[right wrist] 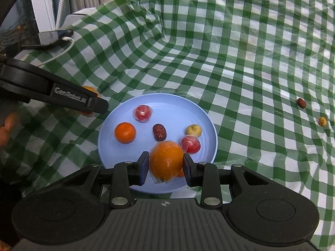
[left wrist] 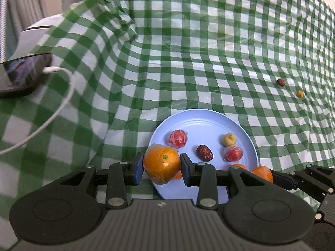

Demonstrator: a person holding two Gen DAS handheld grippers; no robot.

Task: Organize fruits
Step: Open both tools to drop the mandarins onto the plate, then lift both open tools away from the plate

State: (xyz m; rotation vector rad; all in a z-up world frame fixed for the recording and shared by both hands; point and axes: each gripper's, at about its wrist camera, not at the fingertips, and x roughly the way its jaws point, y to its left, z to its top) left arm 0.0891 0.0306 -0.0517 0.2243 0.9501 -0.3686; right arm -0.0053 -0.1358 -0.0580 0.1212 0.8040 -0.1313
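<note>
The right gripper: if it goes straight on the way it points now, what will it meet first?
Probably the blue plate. The right gripper holds a wrapped orange and points down over the plate's near part. The wrapped red fruit lies close on the right, but depth is unclear.

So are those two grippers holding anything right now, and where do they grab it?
Yes. The left gripper clamps a wrapped orange by its sides; the right gripper does likewise with another wrapped orange.
</note>
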